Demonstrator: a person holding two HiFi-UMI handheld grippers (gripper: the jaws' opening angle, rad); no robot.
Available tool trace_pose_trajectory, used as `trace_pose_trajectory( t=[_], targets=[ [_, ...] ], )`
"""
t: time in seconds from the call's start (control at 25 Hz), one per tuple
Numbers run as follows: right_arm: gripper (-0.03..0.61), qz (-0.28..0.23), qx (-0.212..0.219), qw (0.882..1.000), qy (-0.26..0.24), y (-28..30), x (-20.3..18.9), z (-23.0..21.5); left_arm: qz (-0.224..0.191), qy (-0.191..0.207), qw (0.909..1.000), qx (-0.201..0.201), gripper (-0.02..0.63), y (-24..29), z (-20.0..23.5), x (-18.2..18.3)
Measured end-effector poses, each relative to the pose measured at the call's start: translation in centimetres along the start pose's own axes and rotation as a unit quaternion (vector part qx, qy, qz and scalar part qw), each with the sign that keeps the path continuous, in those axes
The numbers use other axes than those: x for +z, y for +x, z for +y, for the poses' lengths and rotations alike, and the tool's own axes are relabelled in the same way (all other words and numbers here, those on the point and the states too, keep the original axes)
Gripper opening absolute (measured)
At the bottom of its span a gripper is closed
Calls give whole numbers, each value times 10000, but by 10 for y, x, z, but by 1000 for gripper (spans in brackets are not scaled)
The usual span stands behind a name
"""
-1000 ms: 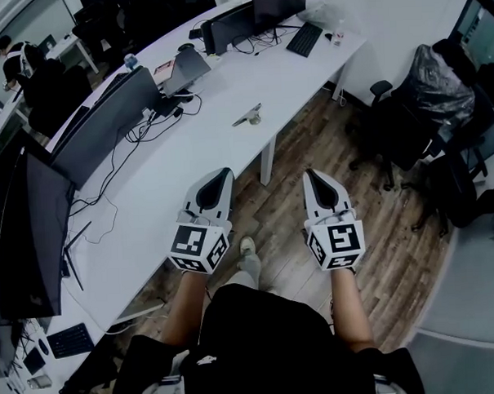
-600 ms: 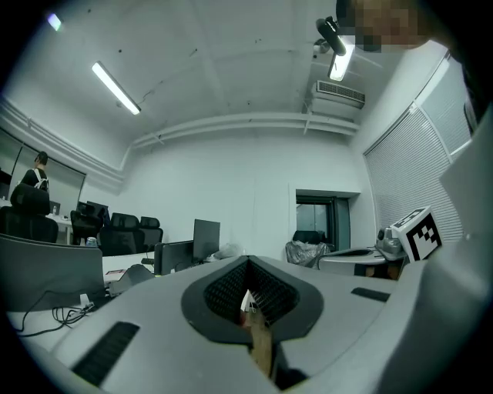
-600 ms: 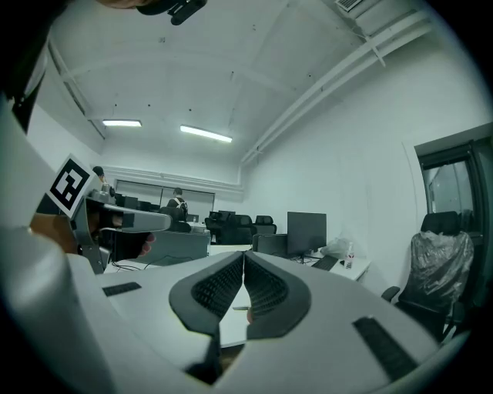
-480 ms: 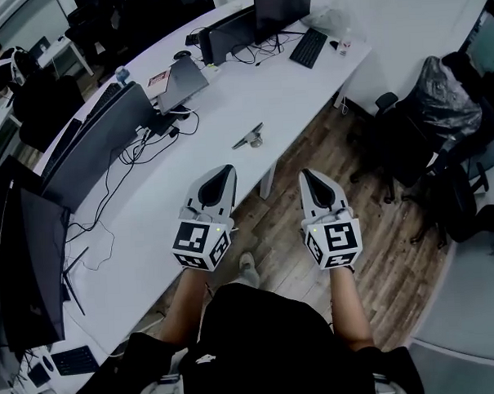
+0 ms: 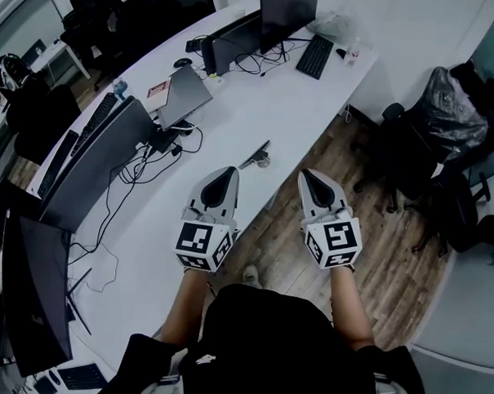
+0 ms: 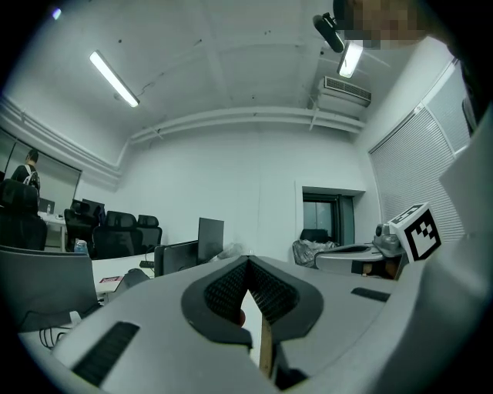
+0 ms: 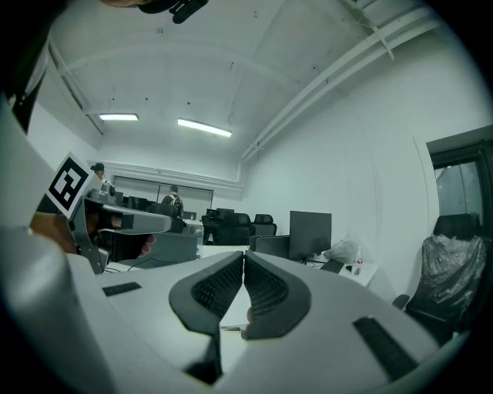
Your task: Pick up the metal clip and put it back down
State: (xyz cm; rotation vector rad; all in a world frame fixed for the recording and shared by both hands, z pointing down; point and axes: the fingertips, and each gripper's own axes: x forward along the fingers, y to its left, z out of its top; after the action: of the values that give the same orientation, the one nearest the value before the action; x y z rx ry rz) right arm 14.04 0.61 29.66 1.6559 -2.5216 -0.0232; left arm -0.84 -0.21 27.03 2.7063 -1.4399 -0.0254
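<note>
The metal clip [image 5: 256, 156] is a slim silvery piece lying on the long white desk [image 5: 227, 111], close to its near edge. My left gripper [image 5: 226, 173] hovers over that desk edge, just short of the clip and a little to its left. Its jaws are shut with nothing held. My right gripper [image 5: 309, 175] is level with it over the wooden floor, to the right of the clip, also shut and empty. In the left gripper view the jaws [image 6: 246, 265] meet at their tips. The right gripper view shows its jaws [image 7: 243, 258] pressed together.
On the desk stand monitors [image 5: 288, 6], a keyboard [image 5: 314, 57], a closed laptop [image 5: 181, 93] and loose cables [image 5: 147, 160]. A second desk row with dark monitors [image 5: 90, 158] runs on the left. Black office chairs [image 5: 424, 135] stand on the wooden floor [image 5: 345, 188] at the right.
In the head view the desk and the clip have slid down toward the grippers, so the clip lies much closer to the left gripper's tip. Both grippers stayed shut, side by side.
</note>
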Motion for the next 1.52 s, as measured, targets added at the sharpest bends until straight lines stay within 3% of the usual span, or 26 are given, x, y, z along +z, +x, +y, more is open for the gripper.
trace_pose_trajectory(
  t=[0.4, 0.84, 1.2, 1.52],
  targets=[
    [25, 152, -44, 9999, -24, 59, -10, 1, 108, -167, 9998, -59, 9, 36, 48, -16],
    [25, 392, -188, 9991, 12, 75, -25, -19, 237, -295, 9992, -149, 9, 63, 56, -29],
    [25, 616, 26, 9981, 62, 100, -48, -49, 453, -350, 9983, 120, 9, 91, 56, -49],
    [25, 1020, 560, 9931, 115, 131, -84, -63, 675, -469, 9953, 519, 9, 117, 61, -74]
  ],
)
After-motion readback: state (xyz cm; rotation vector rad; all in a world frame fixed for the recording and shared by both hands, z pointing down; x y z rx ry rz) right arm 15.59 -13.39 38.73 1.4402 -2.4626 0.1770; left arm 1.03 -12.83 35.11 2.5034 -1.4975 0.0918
